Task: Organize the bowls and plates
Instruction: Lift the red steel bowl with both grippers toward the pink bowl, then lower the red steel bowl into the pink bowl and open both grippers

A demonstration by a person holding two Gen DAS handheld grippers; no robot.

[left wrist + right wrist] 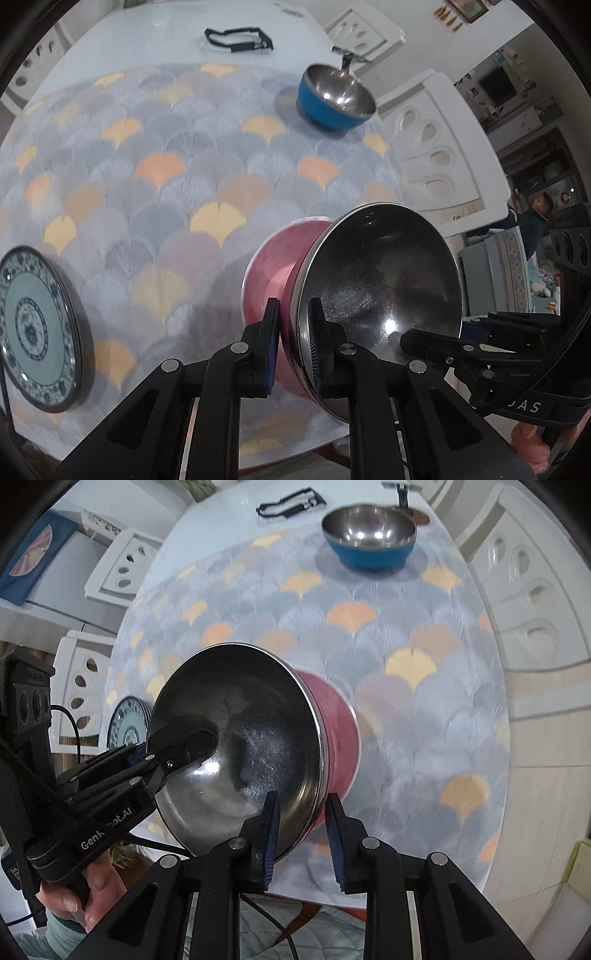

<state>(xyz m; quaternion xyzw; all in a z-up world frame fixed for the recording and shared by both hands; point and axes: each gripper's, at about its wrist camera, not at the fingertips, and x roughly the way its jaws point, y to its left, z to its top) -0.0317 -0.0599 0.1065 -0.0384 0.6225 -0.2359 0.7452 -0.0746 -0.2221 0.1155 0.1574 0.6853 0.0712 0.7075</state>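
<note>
A red bowl (266,273) with a steel inside (240,738) is held tilted above the table's near edge. My left gripper (293,332) is shut on its rim. My right gripper (301,827) straddles the opposite rim, one finger inside and one outside, jaws close to the wall; a small gap shows. The right gripper (436,341) shows in the left wrist view, and the left gripper (184,744) shows in the right wrist view. A blue bowl (334,98) with a steel inside (369,531) stands at the far side. A blue-and-white patterned plate stack (35,326) lies at the left.
The table has a fan-patterned cloth (184,177). A black strap-like object (238,38) lies at the far end. A small stand (402,494) is behind the blue bowl. White chairs (432,147) surround the table.
</note>
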